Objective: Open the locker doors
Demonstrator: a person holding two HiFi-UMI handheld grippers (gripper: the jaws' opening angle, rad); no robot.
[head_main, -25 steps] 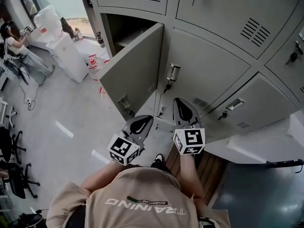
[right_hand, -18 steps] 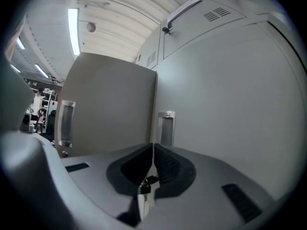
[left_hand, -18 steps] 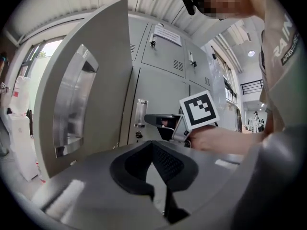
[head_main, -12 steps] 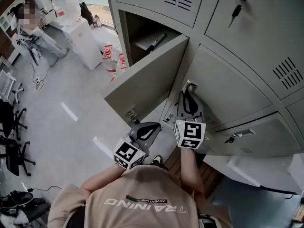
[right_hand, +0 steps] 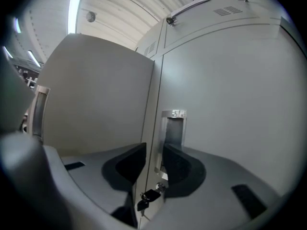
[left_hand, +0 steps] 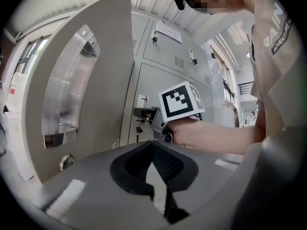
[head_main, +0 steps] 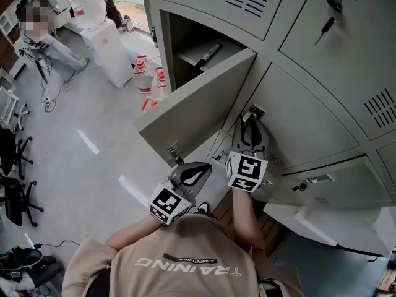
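The right gripper, jaws opening and gripping nothing, has the upright handle of the closed locker door straight ahead between them; the left gripper, jaws together and empty, hangs farther back.

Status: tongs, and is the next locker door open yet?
Left tongs shut, empty, beside open door. Right tongs opening at closed door's handle, not gripping. Key in lock below; nothing blocking.
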